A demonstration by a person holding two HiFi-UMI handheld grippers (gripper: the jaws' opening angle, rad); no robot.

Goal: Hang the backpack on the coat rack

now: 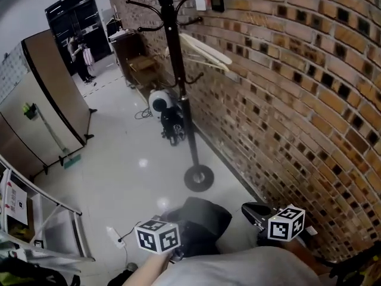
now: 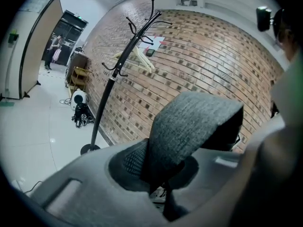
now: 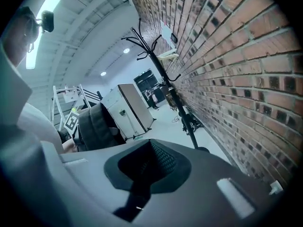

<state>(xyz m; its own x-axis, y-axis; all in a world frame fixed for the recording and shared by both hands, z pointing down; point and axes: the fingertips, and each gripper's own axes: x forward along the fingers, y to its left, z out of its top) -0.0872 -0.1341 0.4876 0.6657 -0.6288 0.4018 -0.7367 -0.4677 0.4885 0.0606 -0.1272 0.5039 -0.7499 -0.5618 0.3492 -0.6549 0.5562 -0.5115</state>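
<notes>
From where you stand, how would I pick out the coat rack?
Follow the long brick wall on the right. Close beside it stands the coat rack, a tall black pole on a round base. Only it has curved hooks branching out.

Open floor left of coat rack, brick wall close right

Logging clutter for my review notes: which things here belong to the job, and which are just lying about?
Job: backpack; coat rack; left claw, shut on the strap.
Lying about: hanger; power strip; partition; white machine on the floor.
</notes>
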